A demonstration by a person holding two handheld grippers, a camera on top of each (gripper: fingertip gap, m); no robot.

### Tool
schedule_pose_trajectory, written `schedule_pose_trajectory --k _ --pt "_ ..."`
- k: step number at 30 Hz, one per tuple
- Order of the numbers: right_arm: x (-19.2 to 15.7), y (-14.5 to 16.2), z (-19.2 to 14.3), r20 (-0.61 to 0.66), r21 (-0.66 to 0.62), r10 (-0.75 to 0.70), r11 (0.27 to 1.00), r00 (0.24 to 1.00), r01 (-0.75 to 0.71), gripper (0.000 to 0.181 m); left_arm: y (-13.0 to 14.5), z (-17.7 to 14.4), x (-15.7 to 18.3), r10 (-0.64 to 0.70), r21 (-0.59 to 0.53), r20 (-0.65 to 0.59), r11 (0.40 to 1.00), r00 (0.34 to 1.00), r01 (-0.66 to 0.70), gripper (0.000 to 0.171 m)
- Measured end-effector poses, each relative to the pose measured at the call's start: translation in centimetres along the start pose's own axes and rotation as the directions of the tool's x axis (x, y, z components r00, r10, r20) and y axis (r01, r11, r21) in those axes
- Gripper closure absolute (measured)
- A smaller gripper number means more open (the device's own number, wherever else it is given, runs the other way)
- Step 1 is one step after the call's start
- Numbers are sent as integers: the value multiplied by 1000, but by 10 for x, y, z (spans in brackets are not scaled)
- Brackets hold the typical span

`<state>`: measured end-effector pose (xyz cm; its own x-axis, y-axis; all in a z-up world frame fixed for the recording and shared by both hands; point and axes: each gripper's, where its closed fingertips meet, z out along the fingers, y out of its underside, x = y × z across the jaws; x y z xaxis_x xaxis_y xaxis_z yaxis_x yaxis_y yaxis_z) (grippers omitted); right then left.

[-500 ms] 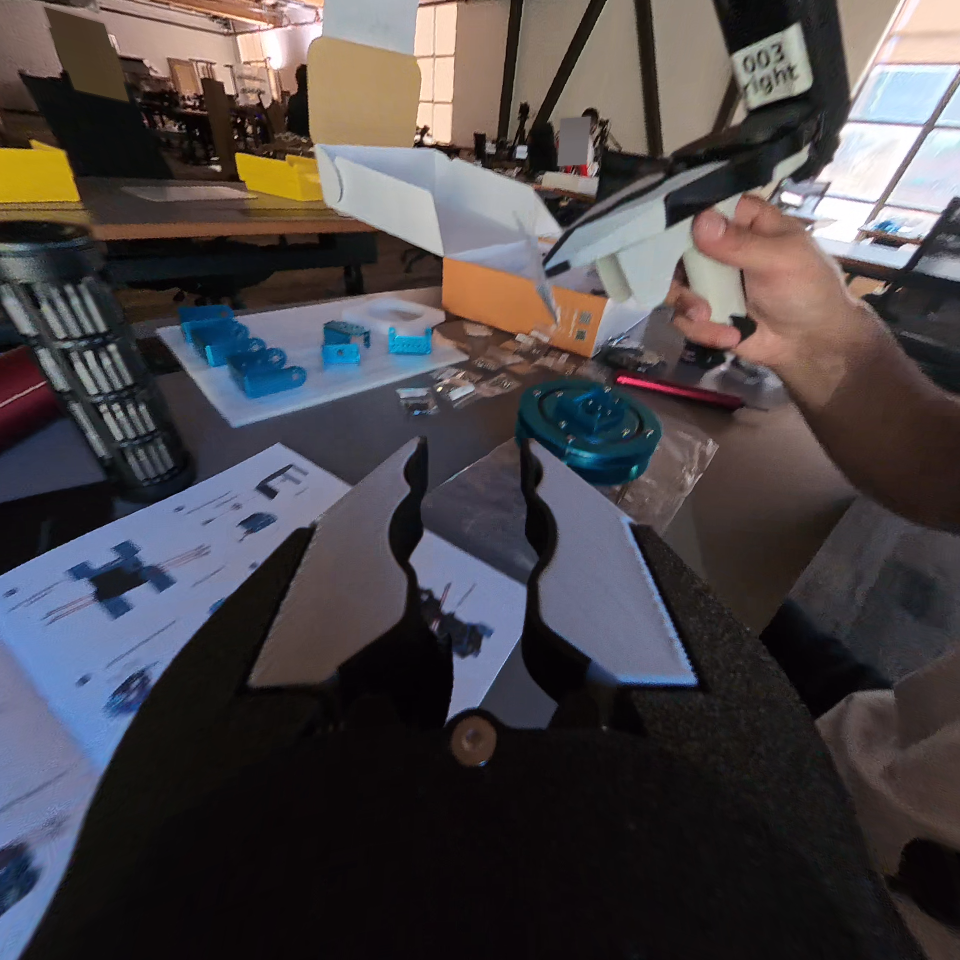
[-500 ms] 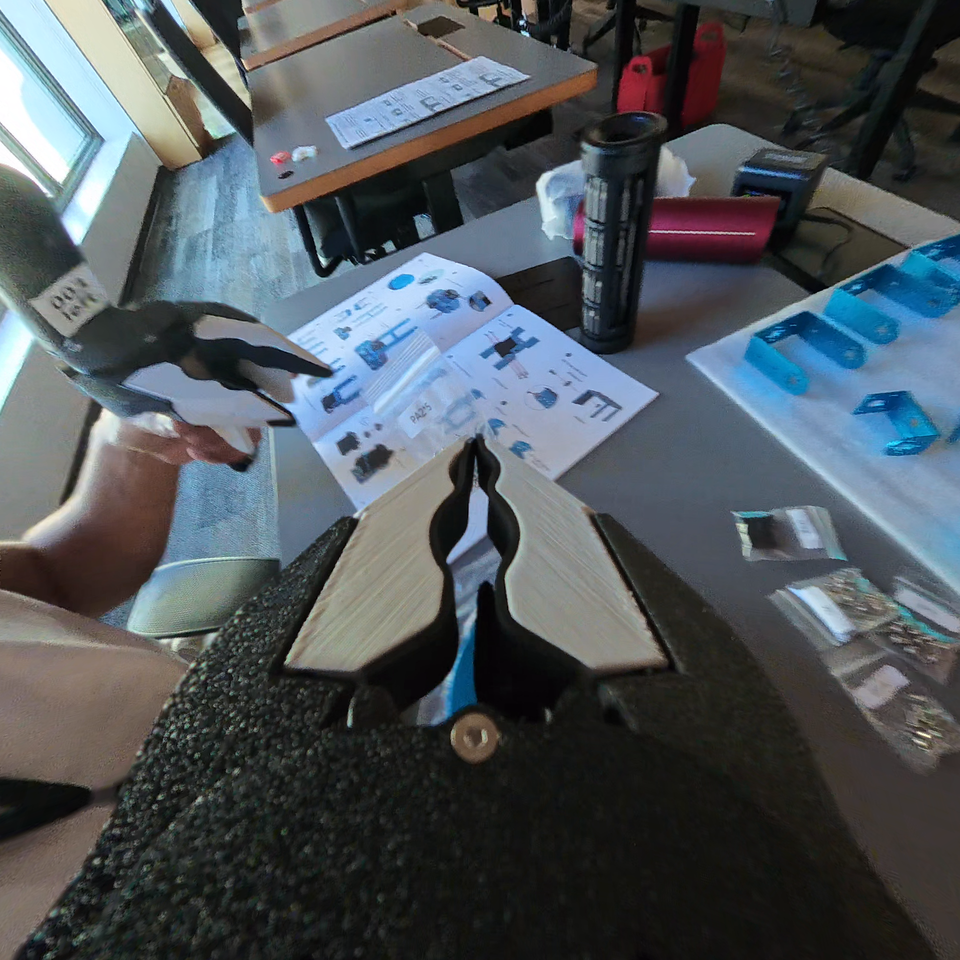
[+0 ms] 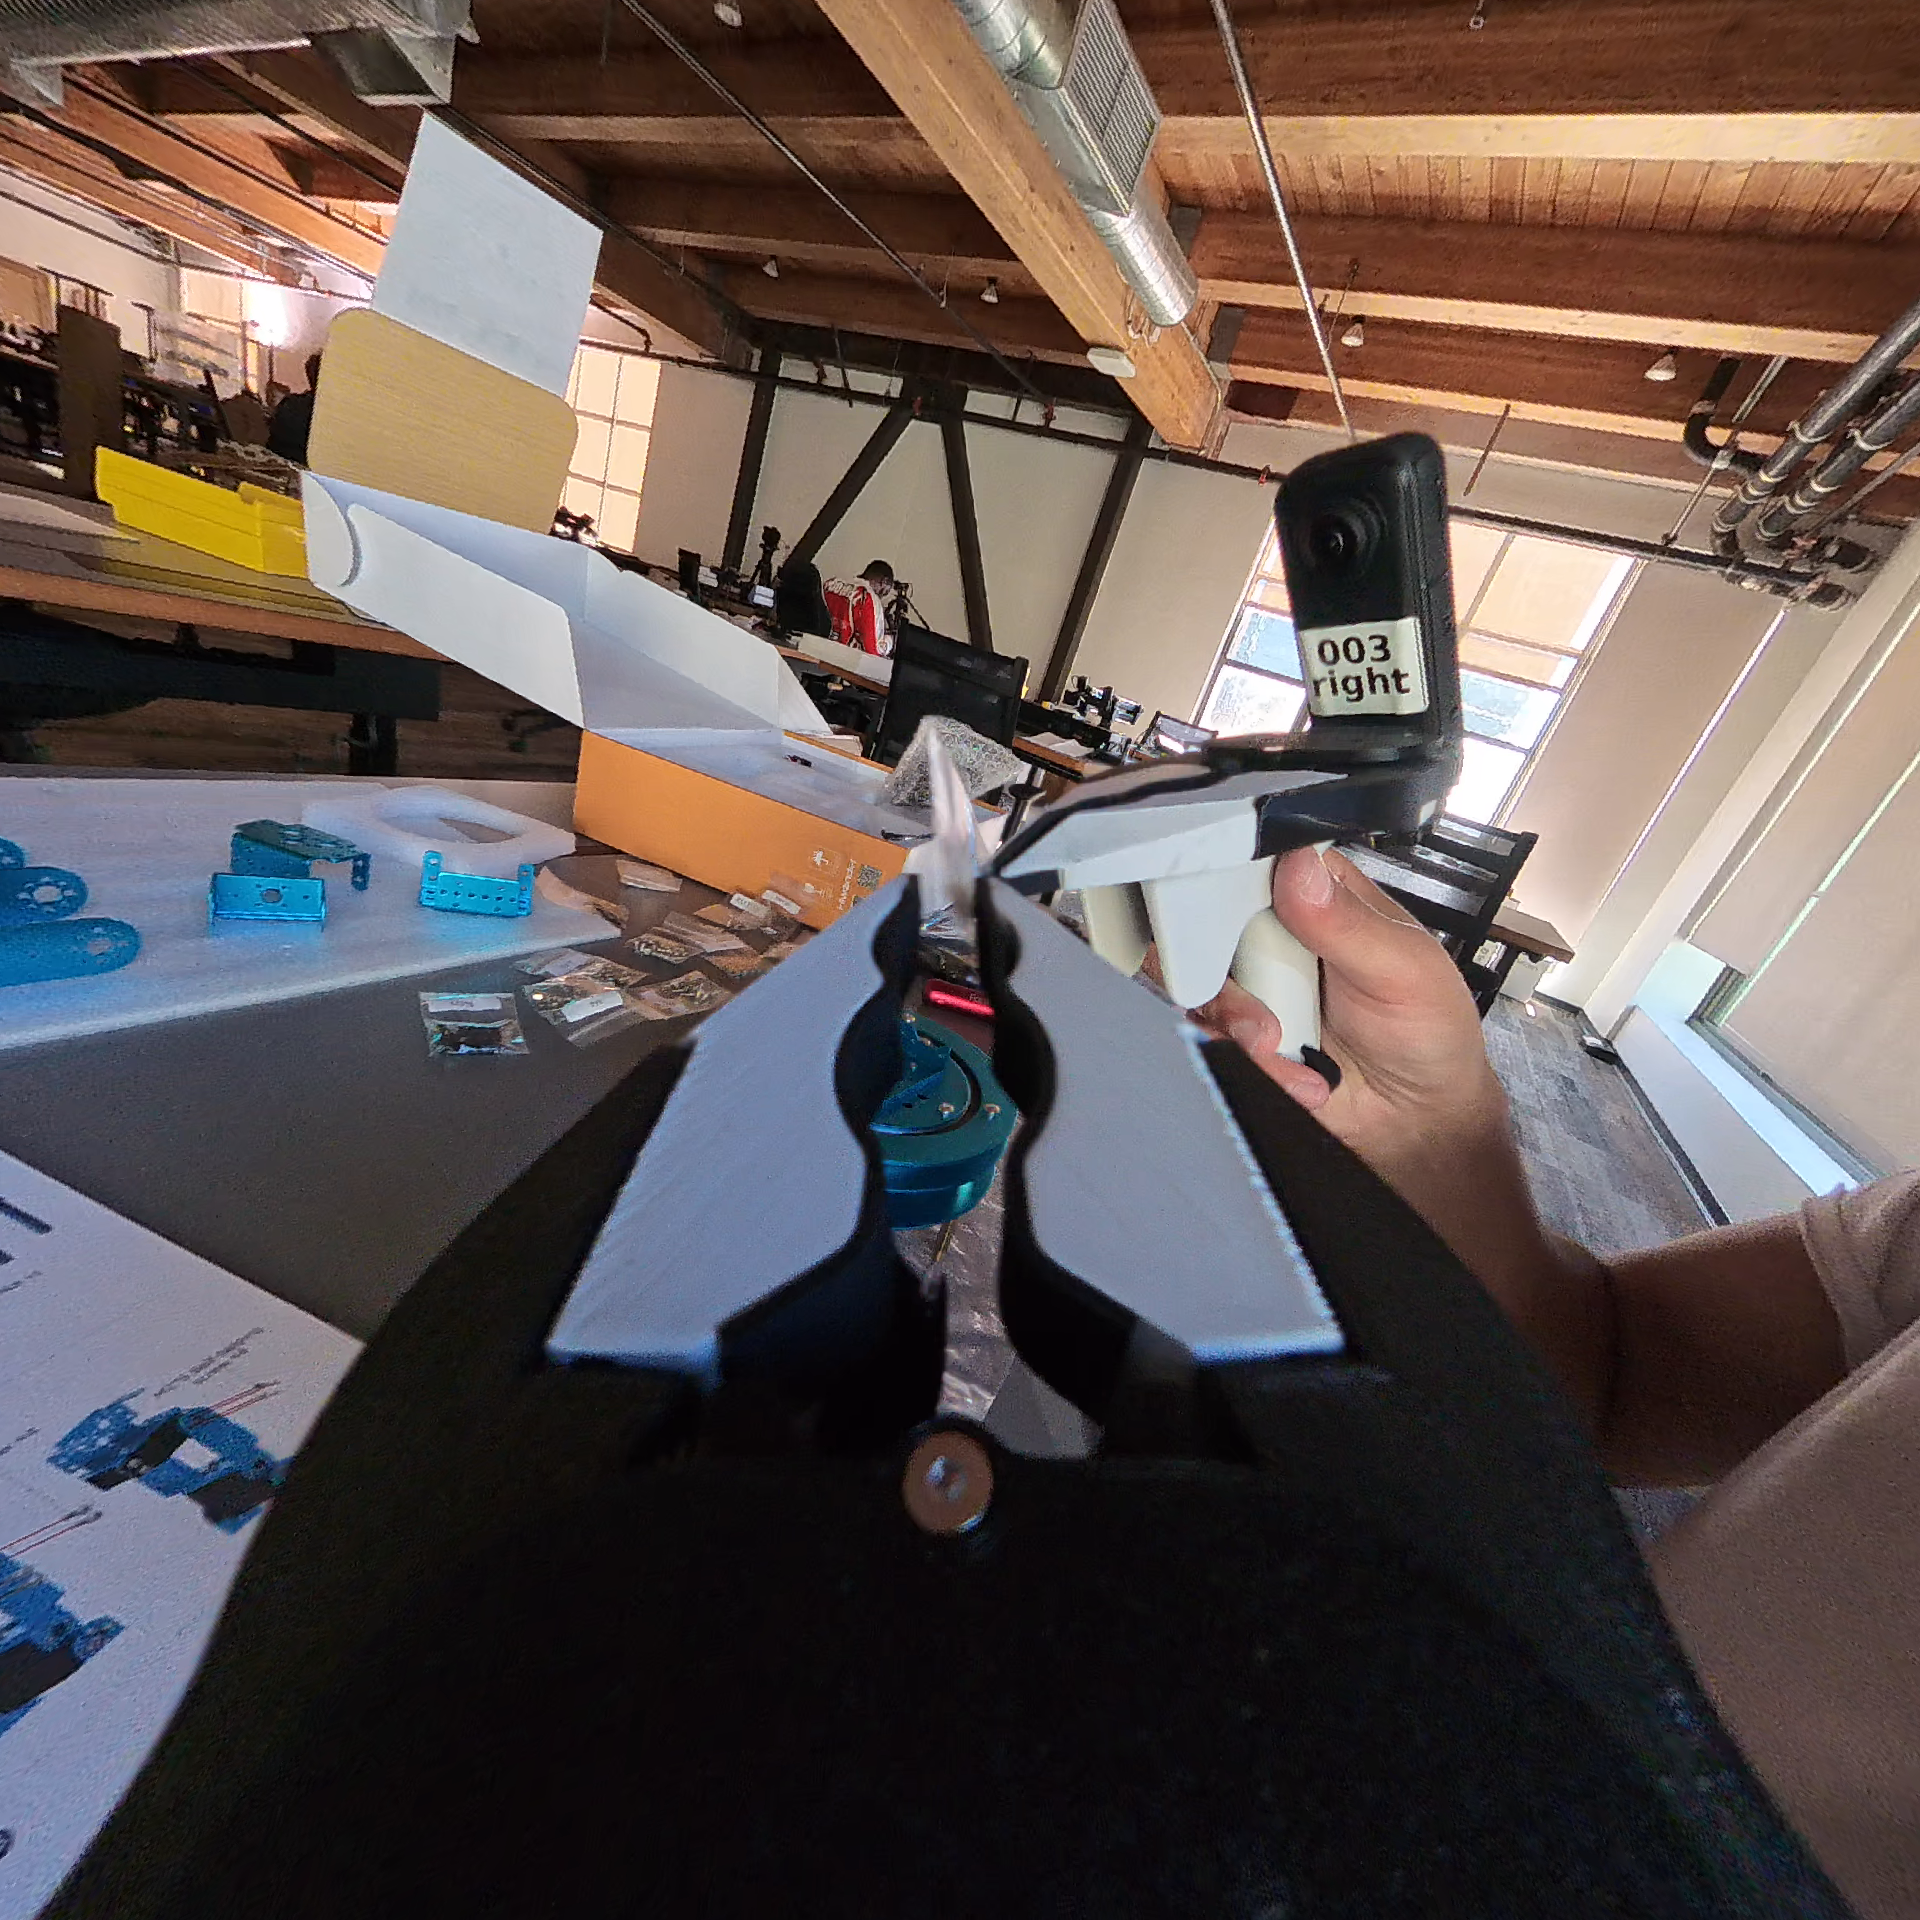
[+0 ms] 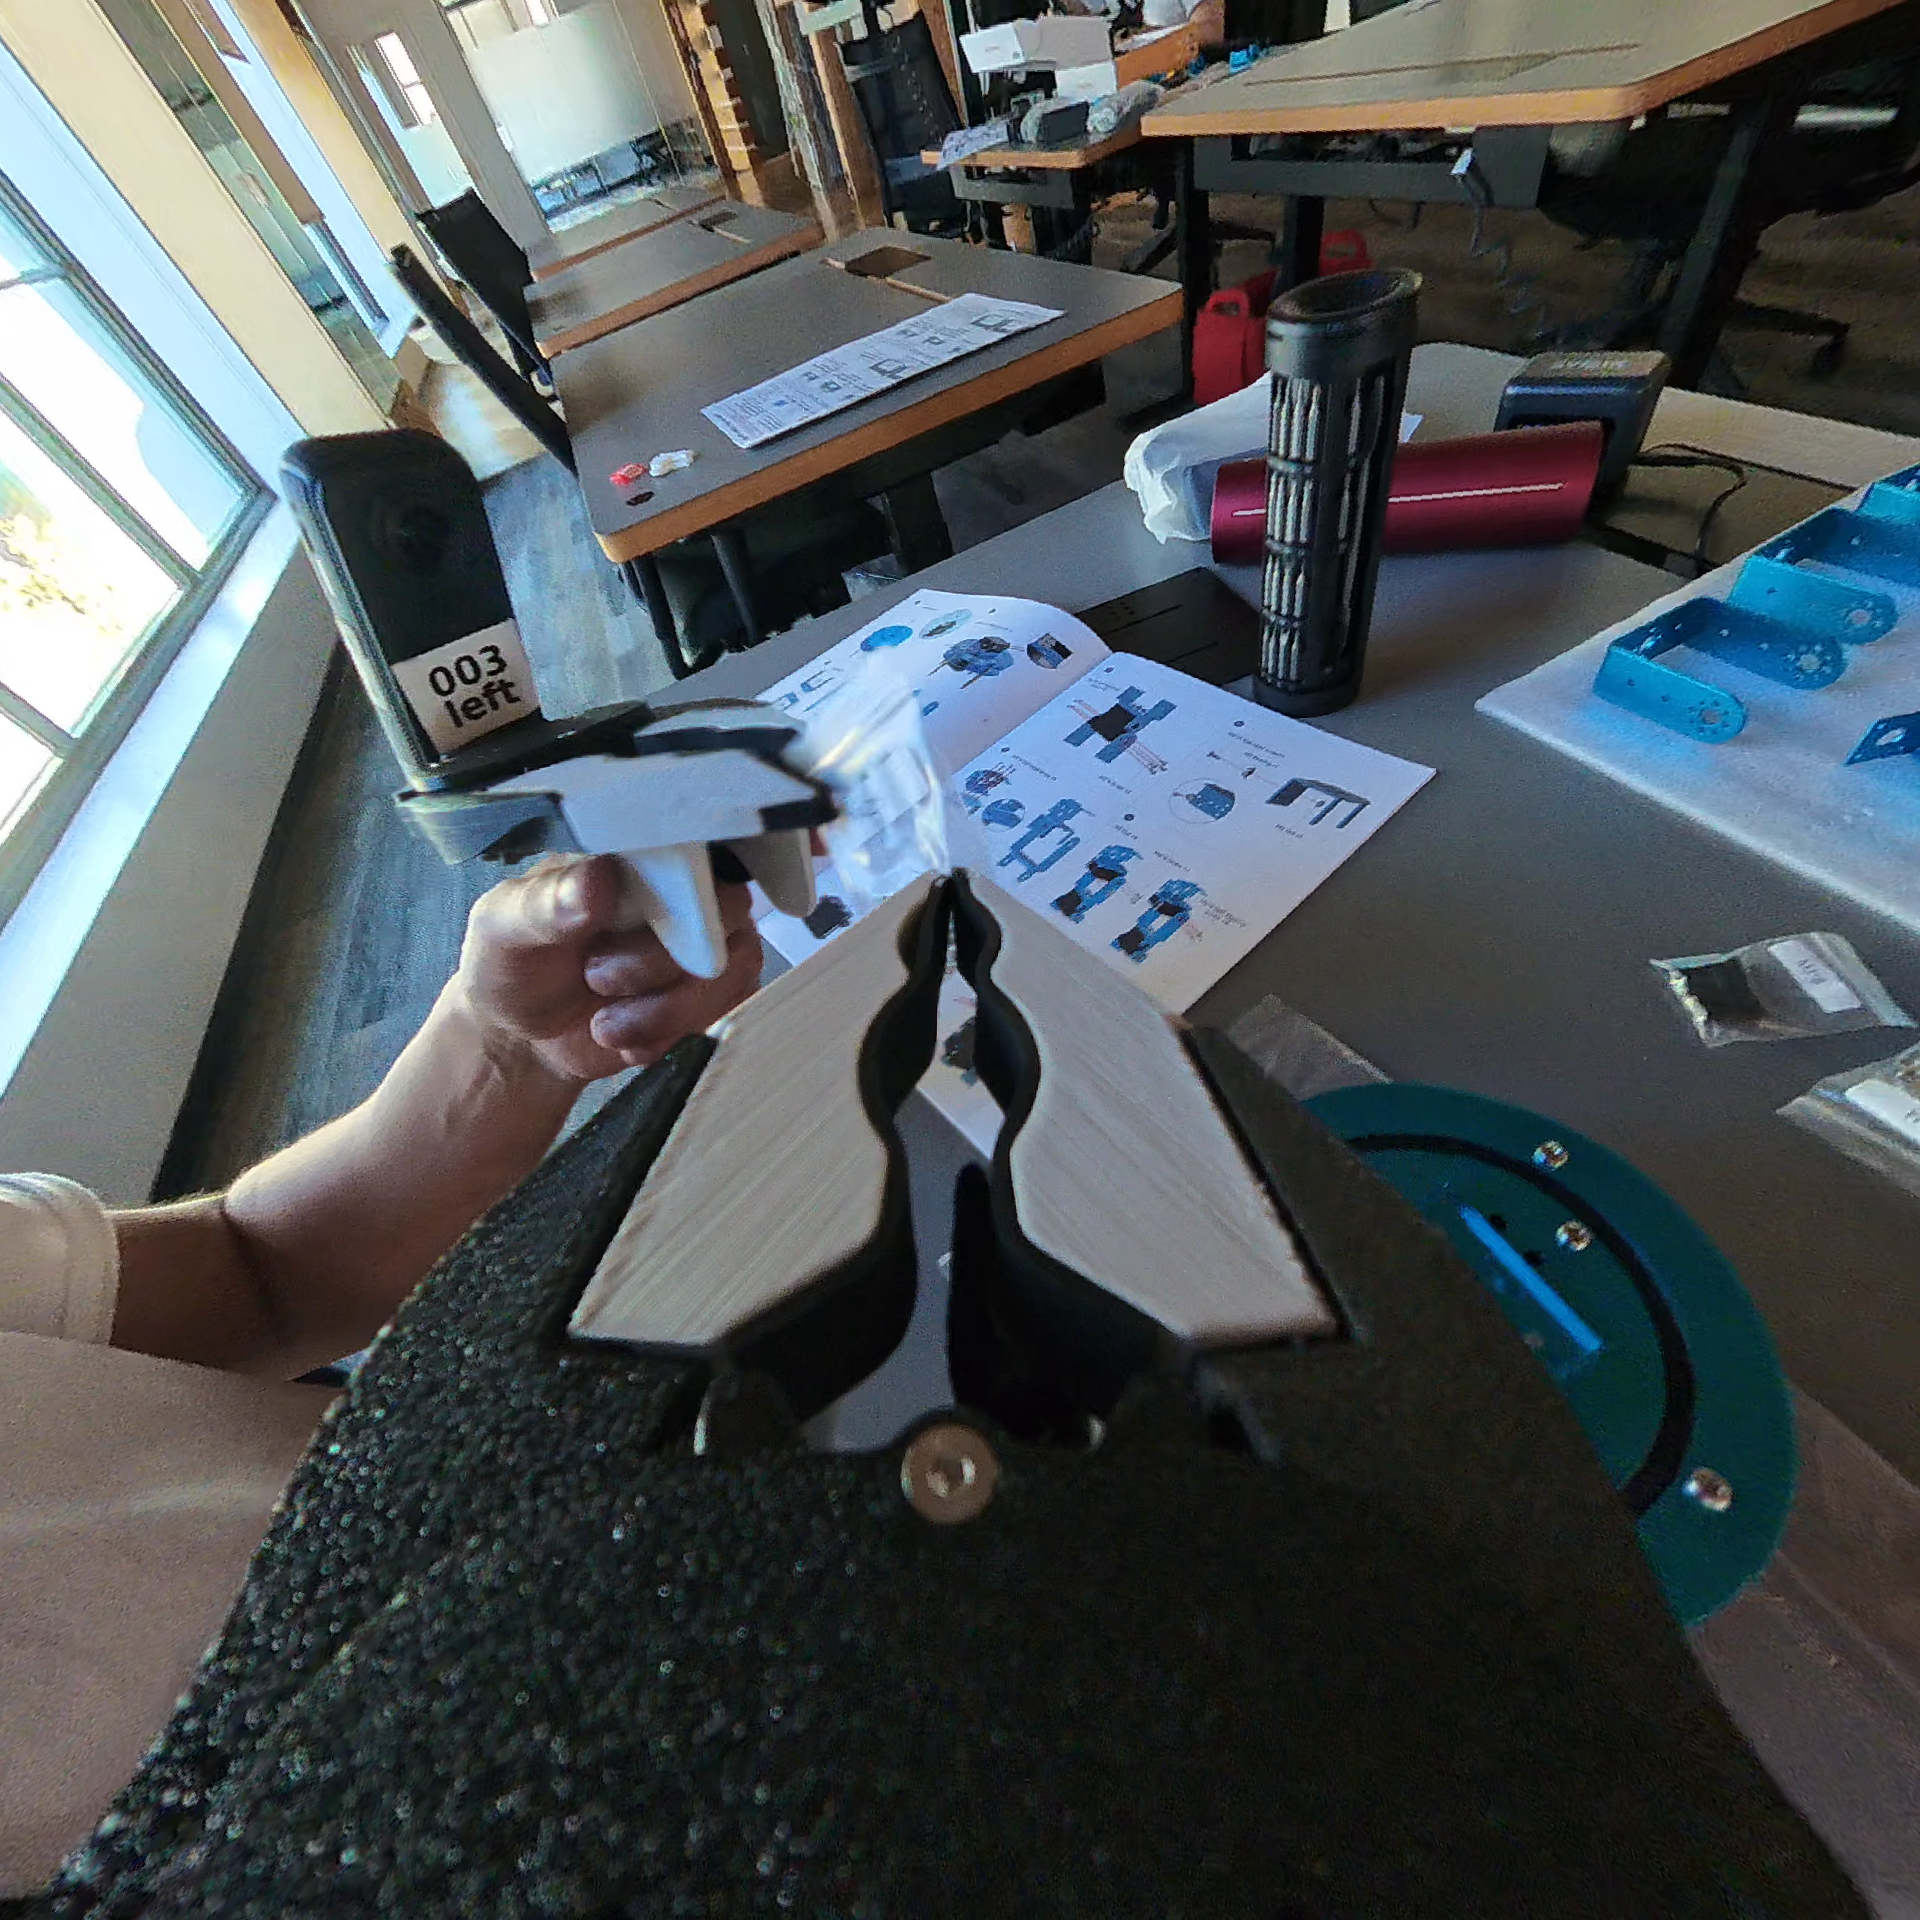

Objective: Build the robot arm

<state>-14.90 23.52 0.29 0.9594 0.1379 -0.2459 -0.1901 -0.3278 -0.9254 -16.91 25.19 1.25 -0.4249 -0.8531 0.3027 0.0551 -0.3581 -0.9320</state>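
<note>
Together, left gripper (image 3: 948,902) and right gripper (image 4: 948,883) both pinched onto one clear plastic bag (image 4: 883,769), above the table (image 4: 1507,935).

Booklet (image 4: 1122,790) left of bracket tray (image 4: 1662,758)

Clear plastic bag (image 3: 948,831) held aloft, pinched between left hand-held gripper (image 3: 948,902) and right hand-held gripper (image 4: 948,883).

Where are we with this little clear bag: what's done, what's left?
Done: the teal disc sits on the table, with blue brackets laid out. In hand: the left gripper and right gripper both pinch the clear bag in mid-air, jaws shut. I cannot tell if it is open. Left: several small bags lie untouched.
</note>
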Motion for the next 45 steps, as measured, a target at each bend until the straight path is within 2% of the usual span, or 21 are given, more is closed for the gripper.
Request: schedule_pose_trajectory --k 1,4,9,10,11,13,17,22,27,31,32,35,45 --pt "-2 3 -4 11 2 12 1000 1000 -12 181 1 1 3 1 5 -5 1000 1000 -1 171" --pt "-3 17 -14 26 -8 19 1000 999 -19 181 9 5 14 -42 -19 -45 999 998 41 171" --pt "-9 39 -34 151 -30 -90 995 984 96 180 20 9 32 -129 -68 -147 990 981 120 171" --pt "-8 42 -38 173 -33 -116 992 978 123 171 21 10 35 -144 -73 -167 988 975 134 171" --pt "-6 43 -41 190 -22 -145 988 971 152 164 22 10 38 -159 -80 -182 986 970 146 171" --pt "-3 43 -48 217 3 -202 978 955 206 160 25 10 41 -201 -92 -205 978 958 185 171" --pt "-2 39 -56 244 37 -197 980 950 194 157 25 9 48 -297 -96 -259 955 919 281 171" --pt "-6 38 -55 240 82 -190 981 952 175 156 27 9 49 -315 -94 -259 949 913 300 171" --pt "-14 44 -45 171 98 -292 955 941 279 149 43 13 53 -246 -151 -232 965 941 215 171" --pt "-31 46 -54 338 103 -168 985 926 141 154 57 15 64 -115 -214 -249 975 962 61 171" --pt "-33 47 -57 375 101 -142 989 916 112 160 59 15 66 -100 -225 -255 973 962 41 171" --pt "-27 55 -62 378 84 -125 991 917 100 181 66 17 71 -87 -251 -262 968 961 19 171" --pt "-23 72 -80 412 103 -37 995 911 -6 180 87 27 89 -59 -307 -302 951 951 -38 171"
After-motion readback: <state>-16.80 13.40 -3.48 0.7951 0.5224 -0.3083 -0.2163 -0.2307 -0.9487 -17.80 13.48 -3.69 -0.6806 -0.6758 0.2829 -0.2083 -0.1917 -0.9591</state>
